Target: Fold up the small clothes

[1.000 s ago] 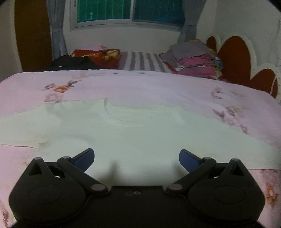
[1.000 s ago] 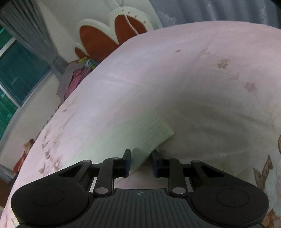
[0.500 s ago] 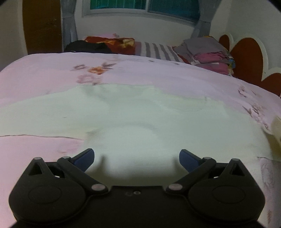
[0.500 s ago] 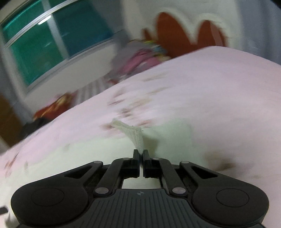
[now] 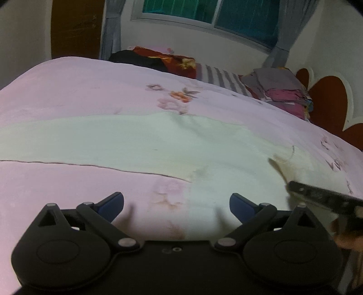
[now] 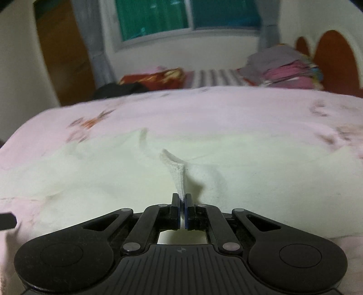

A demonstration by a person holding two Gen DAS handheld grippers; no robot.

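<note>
Left wrist view: the left gripper hangs low over the bed, its blue-tipped fingers spread wide with nothing between them. A pale green garment lies flat across the pink flowered bedspread, one long edge running toward the left of the frame. At the right edge the right gripper enters as a dark bar, its tip at a raised fold of the garment. Along the far side of the bed sit a dark cloth, a red patterned cloth, a striped pillow and a stack of folded clothes, beside a red headboard. A window with grey curtains is on the wall behind.

Right wrist view: the right gripper has its fingers pressed together on a ribbed cuff of the garment, lifted in a narrow ridge above the spread cloth. The rest of the garment lies on the bed. The stack of folded clothes and the window appear blurred beyond. A dark tip of the left gripper shows at the left edge.
</note>
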